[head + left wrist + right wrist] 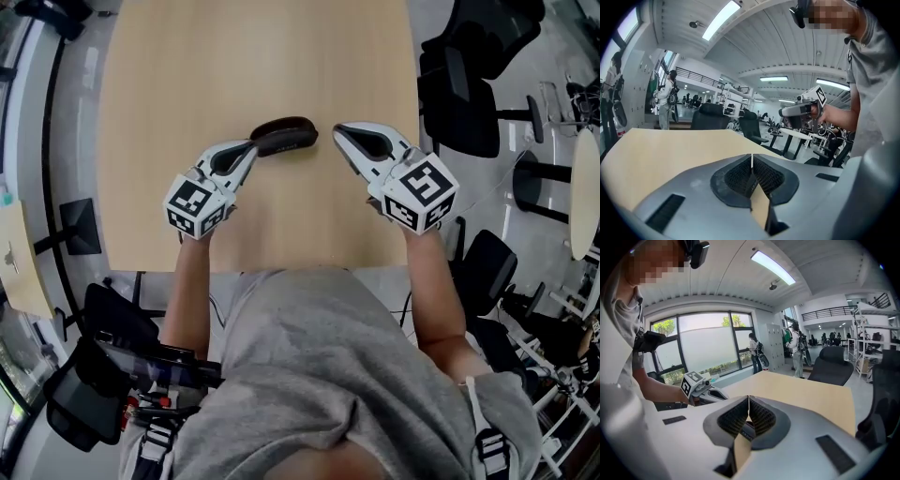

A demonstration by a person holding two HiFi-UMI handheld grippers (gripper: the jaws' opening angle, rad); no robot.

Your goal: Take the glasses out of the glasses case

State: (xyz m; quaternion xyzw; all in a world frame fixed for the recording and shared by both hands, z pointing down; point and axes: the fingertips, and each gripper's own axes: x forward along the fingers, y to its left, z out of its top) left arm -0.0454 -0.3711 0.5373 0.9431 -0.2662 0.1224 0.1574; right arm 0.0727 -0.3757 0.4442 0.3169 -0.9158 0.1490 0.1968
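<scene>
While the dark, oblong glasses case (284, 136) lay on the pale wooden worktop (178, 75), roughly at its middle in the head view, neither tool held it. Its long axis ran from about 8 o'clock to 2 o'clock, and it looked shut, though the view was too small to be sure.

The left hand-held gripper (251, 150) came in from 7 o'clock, its tip right at the case's 8 o'clock end; whether it touched could not be told. In its own view, its ribbed pads (740, 176) met along a thin line with nothing between them, so its jaws were closed and empty.

The right hand-held gripper (339, 131) sat at the case's 3 o'clock, just beside it with a strip of bare wood between. Its pads (733, 418) were likewise pressed together on nothing.

At 6 o'clock, below the worktop's near edge, the person's grey shirt (319, 375) filled the frame. Black office chairs (473, 89) stood off the worktop at 2 o'clock.
</scene>
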